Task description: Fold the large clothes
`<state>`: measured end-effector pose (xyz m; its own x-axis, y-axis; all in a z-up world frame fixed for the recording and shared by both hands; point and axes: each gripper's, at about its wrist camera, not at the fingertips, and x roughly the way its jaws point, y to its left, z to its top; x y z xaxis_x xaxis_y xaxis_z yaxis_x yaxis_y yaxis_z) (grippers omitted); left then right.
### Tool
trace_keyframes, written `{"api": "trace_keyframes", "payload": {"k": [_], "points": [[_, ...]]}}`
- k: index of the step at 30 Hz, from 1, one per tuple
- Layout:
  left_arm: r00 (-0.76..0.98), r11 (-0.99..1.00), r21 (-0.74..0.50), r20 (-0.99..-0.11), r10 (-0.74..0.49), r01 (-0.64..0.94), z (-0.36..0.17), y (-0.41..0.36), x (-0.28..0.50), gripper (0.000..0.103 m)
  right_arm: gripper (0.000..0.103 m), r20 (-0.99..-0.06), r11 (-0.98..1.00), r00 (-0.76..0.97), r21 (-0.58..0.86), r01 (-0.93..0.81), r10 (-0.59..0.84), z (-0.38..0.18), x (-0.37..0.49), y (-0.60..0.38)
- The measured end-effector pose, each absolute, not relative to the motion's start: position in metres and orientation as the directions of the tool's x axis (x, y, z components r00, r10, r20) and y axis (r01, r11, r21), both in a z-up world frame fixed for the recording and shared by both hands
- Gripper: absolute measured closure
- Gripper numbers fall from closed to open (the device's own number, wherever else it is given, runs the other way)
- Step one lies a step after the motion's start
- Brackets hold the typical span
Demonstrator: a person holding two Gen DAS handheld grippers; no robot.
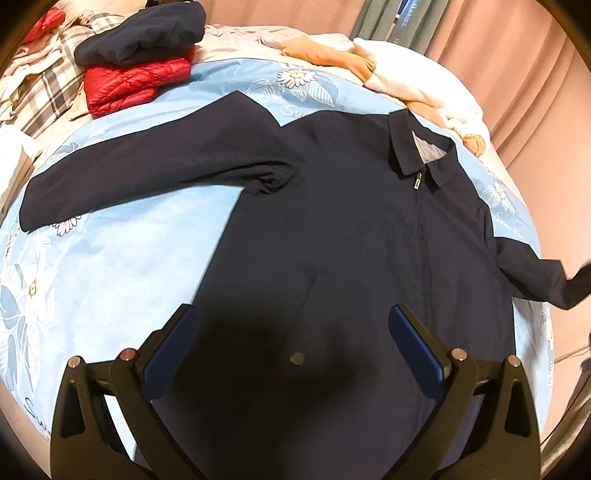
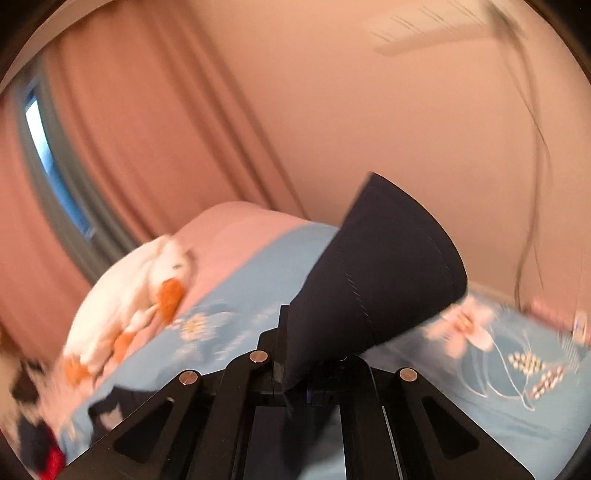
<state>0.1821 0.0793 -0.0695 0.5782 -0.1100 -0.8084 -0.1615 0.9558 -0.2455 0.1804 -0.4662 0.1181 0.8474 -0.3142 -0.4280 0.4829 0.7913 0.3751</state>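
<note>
A large navy zip jacket (image 1: 351, 229) with a collar lies front-up on the blue floral bed sheet (image 1: 122, 251). Its left sleeve (image 1: 140, 173) is spread out flat to the left. My left gripper (image 1: 291, 317) is open, hovering over the jacket's lower front. Its right sleeve (image 1: 546, 280) is lifted off the bed at the right edge. In the right wrist view my right gripper (image 2: 295, 354) is shut on that sleeve's cuff (image 2: 384, 269), which stands up in front of the camera.
A folded red puffer jacket (image 1: 136, 81) with a dark garment (image 1: 144, 31) on top and plaid clothes (image 1: 48, 74) sit at the far left. White and orange clothes (image 1: 388, 66) lie beyond the collar. Pink curtains (image 2: 129, 129) surround the bed.
</note>
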Motion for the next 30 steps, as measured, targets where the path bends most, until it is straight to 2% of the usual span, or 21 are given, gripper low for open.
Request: {"api": "trace_keyframes", "payload": {"k": [4,7,11,14,15,16,17,18,19,20,21,22,23,27,30], "points": [[0.573,0.951,-0.261,-0.811,-0.122,-0.168,-0.072,0.1,0.181,0.0,0.097,-0.388,0.919,0.896,0.227,0.321,-0.217,0.164,0.221,-0.337],[0.582,0.943,-0.275,-0.804,-0.119,-0.186,-0.073,0.12,0.179,0.0,0.097,-0.395,0.977,0.906,0.082,0.199,-0.152,0.16,0.243,-0.241],[0.59,0.929,-0.289,-0.801,-0.102,-0.232,-0.077,0.146,0.176,0.0,0.097,-0.443,0.976,0.888,-0.213,0.033,-0.127,0.104,0.28,-0.109],[0.584,0.918,-0.284,-0.808,-0.075,-0.277,-0.082,0.162,0.175,0.0,0.096,-0.551,0.944,0.833,-0.296,-0.145,-0.045,0.04,0.303,-0.041],[0.581,0.916,-0.281,-0.811,-0.066,-0.287,-0.083,0.166,0.174,0.0,0.093,-0.596,0.93,0.803,-0.308,-0.202,-0.023,0.019,0.307,-0.023],[0.576,0.914,-0.273,-0.816,-0.055,-0.299,-0.084,0.17,0.173,0.0,0.084,-0.658,0.911,0.753,-0.323,-0.257,-0.021,-0.005,0.312,-0.005],[0.573,0.914,-0.27,-0.818,-0.051,-0.304,-0.085,0.173,0.174,0.0,0.077,-0.713,0.898,0.701,-0.309,-0.314,0.0,-0.026,0.314,0.009],[0.574,0.914,-0.269,-0.818,-0.05,-0.304,-0.085,0.174,0.174,0.0,0.077,-0.747,0.888,0.665,-0.287,-0.359,0.027,-0.038,0.313,0.017],[0.577,0.915,-0.268,-0.815,-0.048,-0.303,-0.085,0.175,0.174,0.0,0.076,-0.757,0.881,0.653,-0.286,-0.378,0.034,-0.045,0.31,0.02],[0.579,0.916,-0.265,-0.814,-0.045,-0.301,-0.084,0.175,0.175,0.0,0.07,-0.752,0.867,0.658,-0.307,-0.393,0.032,-0.05,0.306,0.021],[0.581,0.917,-0.264,-0.812,-0.046,-0.298,-0.084,0.174,0.178,0.0,0.063,-0.751,0.856,0.659,-0.316,-0.41,0.038,-0.05,0.303,0.021],[0.584,0.918,-0.269,-0.81,-0.051,-0.293,-0.084,0.174,0.181,0.0,0.047,-0.756,0.849,0.652,-0.31,-0.428,0.053,-0.049,0.304,0.014],[0.588,0.917,-0.281,-0.806,-0.066,-0.282,-0.084,0.172,0.185,0.0,0.036,-0.764,0.849,0.64,-0.285,-0.445,0.078,-0.046,0.303,0.009],[0.606,0.907,-0.361,-0.778,-0.165,-0.217,-0.081,0.158,0.203,0.0,0.033,-0.804,0.864,0.541,-0.069,-0.499,0.248,-0.04,0.295,-0.022],[0.594,0.873,-0.463,-0.749,-0.293,-0.153,-0.078,0.146,0.22,0.0,0.033,-0.743,0.853,0.51,0.157,-0.498,0.434,-0.012,0.279,-0.08]]}}
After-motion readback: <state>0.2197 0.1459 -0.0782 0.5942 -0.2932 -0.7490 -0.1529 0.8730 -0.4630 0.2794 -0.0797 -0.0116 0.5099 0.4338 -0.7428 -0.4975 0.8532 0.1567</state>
